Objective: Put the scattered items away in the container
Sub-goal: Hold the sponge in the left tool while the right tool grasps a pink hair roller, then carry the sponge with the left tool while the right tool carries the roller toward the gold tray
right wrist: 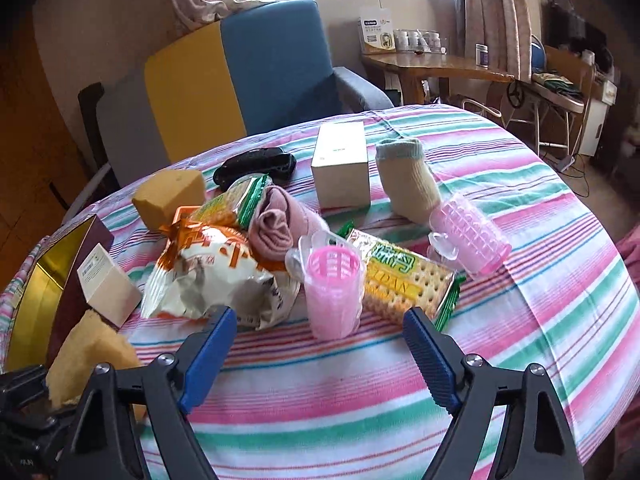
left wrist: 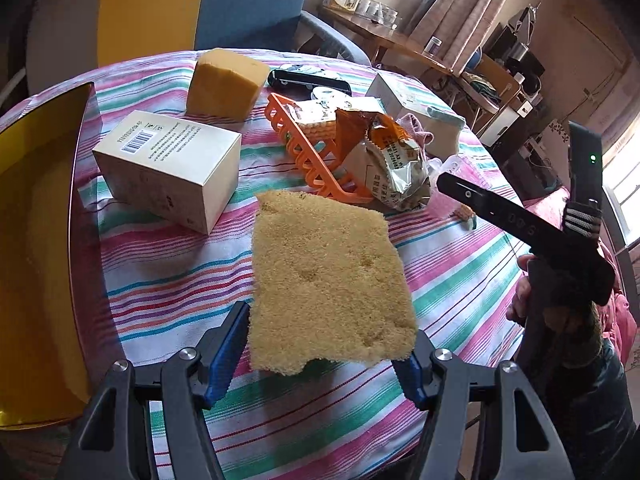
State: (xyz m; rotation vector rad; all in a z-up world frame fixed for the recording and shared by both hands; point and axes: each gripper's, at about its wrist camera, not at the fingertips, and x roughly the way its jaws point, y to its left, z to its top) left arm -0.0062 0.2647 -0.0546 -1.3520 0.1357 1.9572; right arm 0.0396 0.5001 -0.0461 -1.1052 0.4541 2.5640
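My left gripper (left wrist: 324, 344) is shut on a flat yellow sponge cloth (left wrist: 328, 280) and holds it above the striped tablecloth; the cloth also shows in the right wrist view (right wrist: 92, 356). The gold-lined container box (left wrist: 36, 248) stands at the left, also in the right wrist view (right wrist: 36, 300). My right gripper (right wrist: 316, 332) is open and empty, hovering before a pink cup (right wrist: 332, 292). Scattered on the table: a snack bag (right wrist: 208, 280), a cracker pack (right wrist: 404, 284), a second pink cup (right wrist: 468, 236), a rolled pink cloth (right wrist: 276, 220), a sock (right wrist: 408, 180).
An orange basket (left wrist: 316, 148) lies tipped with snacks in it. A white box (left wrist: 172, 168), a yellow sponge block (left wrist: 224, 84), a black case (left wrist: 308, 80) and another white box (right wrist: 340, 164) sit on the table. An armchair (right wrist: 260, 68) stands behind.
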